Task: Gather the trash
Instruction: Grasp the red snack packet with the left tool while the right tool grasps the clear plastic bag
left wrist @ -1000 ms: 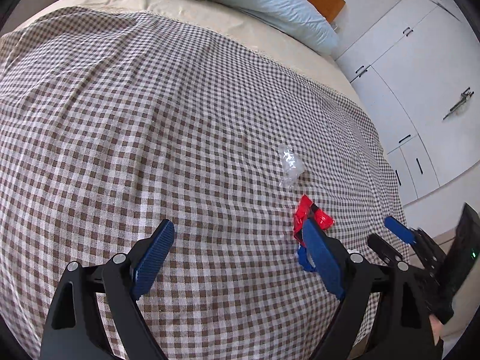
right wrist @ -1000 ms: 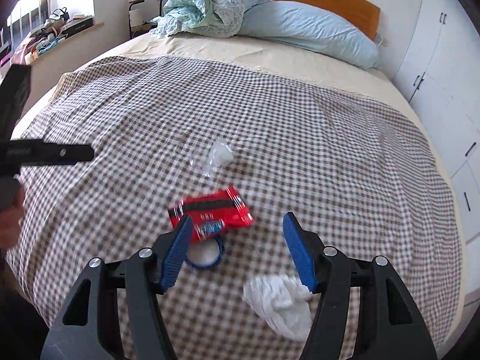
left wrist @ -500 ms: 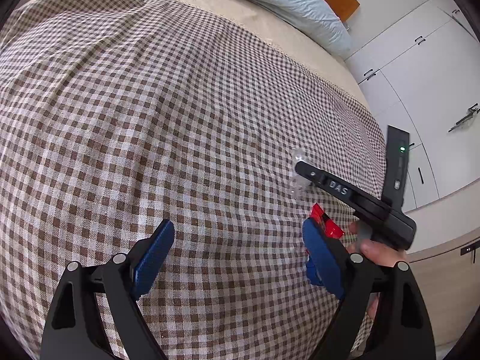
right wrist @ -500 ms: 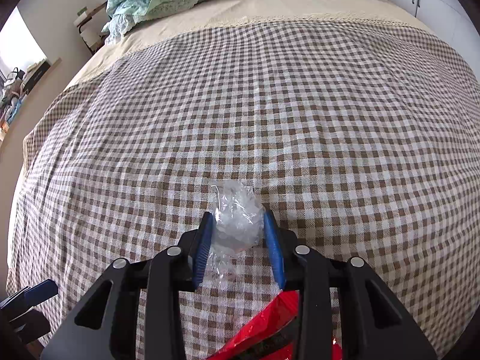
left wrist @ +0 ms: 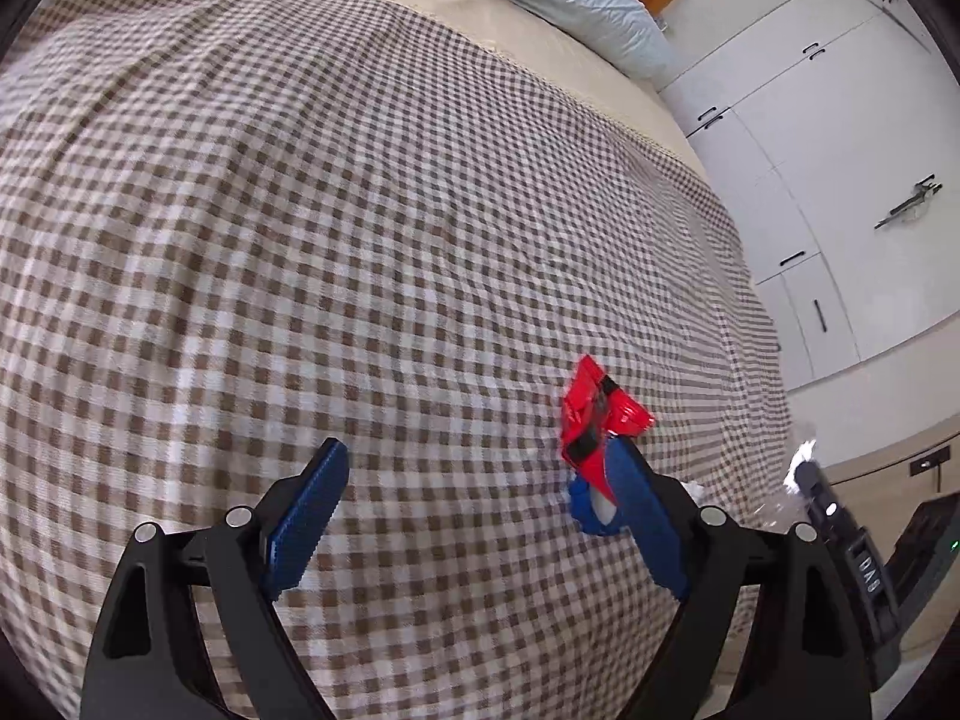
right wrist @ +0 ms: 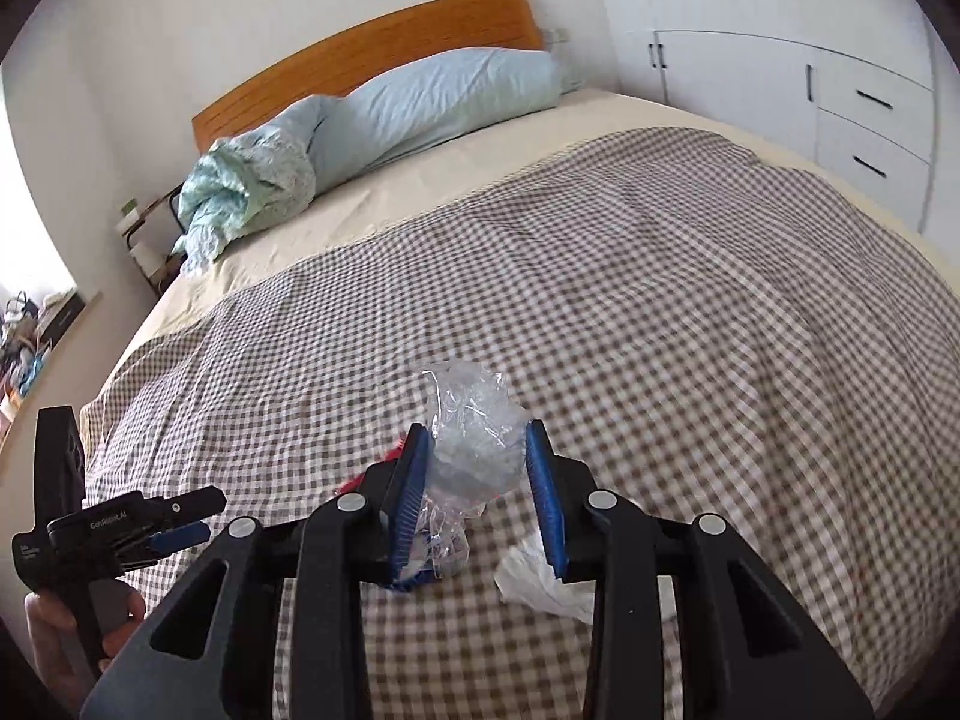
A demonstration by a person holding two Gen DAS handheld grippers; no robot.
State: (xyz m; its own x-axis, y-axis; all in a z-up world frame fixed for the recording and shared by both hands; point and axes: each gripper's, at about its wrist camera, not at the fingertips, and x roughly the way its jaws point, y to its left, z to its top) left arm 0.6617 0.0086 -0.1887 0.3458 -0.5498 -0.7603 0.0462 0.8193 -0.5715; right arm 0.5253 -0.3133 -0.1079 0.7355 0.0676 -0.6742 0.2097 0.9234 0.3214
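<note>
My right gripper (right wrist: 477,450) is shut on a crumpled clear plastic wrapper (right wrist: 474,438) and holds it above the checked blanket (right wrist: 660,330). A crumpled white tissue (right wrist: 543,582) lies on the blanket below its right finger. A red snack wrapper (left wrist: 594,414) lies on the blanket over a blue ring-shaped lid (left wrist: 585,507), just beyond my left gripper's right finger. My left gripper (left wrist: 480,510) is open and empty, low over the blanket. The right gripper with the clear wrapper shows at the left wrist view's right edge (left wrist: 804,468).
The bed has a beige sheet (right wrist: 420,192), a light blue pillow (right wrist: 444,102) and a bundled floral cover (right wrist: 252,192) by the wooden headboard (right wrist: 372,48). White wardrobes (left wrist: 810,180) stand along the bed's right side. A cluttered windowsill (right wrist: 30,324) is at left.
My right gripper has lifted the clear plastic wrapper off the blanket and drawn back toward the bed's foot. The left gripper has barely moved and stays open.
</note>
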